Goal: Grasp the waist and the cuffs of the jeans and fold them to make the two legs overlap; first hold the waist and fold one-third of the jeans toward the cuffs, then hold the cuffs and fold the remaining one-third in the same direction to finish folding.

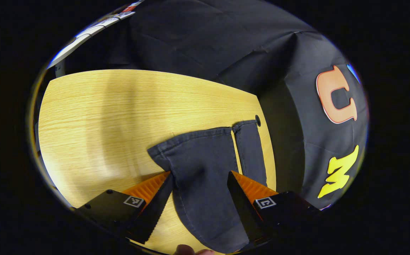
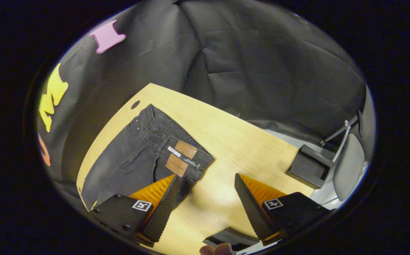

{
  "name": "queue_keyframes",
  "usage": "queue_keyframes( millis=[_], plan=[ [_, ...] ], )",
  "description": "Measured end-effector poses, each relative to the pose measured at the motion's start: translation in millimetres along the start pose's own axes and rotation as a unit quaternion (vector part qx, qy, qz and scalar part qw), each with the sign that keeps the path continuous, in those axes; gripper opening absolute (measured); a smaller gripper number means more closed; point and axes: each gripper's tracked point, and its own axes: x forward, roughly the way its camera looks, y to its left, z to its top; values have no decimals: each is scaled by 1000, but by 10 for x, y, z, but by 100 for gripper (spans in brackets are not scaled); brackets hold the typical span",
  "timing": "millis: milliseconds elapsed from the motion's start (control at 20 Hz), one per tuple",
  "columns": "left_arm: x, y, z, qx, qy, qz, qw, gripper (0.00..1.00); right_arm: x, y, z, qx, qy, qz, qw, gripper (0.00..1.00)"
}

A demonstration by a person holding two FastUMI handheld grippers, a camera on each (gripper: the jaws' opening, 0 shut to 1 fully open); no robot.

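Two tongs, left tongs (image 1: pixel 199 177) and right tongs (image 2: pixel 205 180), hang wide open, holding nothing. The jeans (image 2: pixel 144 156) lie flat on the worktop (image 2: pixel 233 141). The first fold looks not begun; next, grab waist and cuffs.

Dark charcoal jeans (image 2: pixel 137 156) with tan waist patches (image 2: pixel 182 156), pale wood-grain table (image 1: pixel 120 106)
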Motion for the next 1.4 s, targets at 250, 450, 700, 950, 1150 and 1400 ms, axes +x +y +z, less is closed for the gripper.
queue_keyframes(
  millis=[250,450,700,950,1150,1400],
  plan=[
    [110,-135,4,-5,9,-17,1000,95,214,308,72,-5,-8,8,1000,100],
    [222,-127,-13,-21,12,-6,1000,95,348,393,79,-51,-8,-33,998,99],
    [252,-10,-15,-11,18,30,999,57,390,430,36,-125,-28,-87,988,98],
    [255,21,-1,-13,18,36,999,13,376,508,58,-120,0,-63,991,68],
    [238,3,-2,-18,29,33,999,6,372,558,40,-24,53,-30,998,14],
    [31,-154,-28,-38,65,42,996,4,120,721,153,63,98,29,993,4]
  ],
)
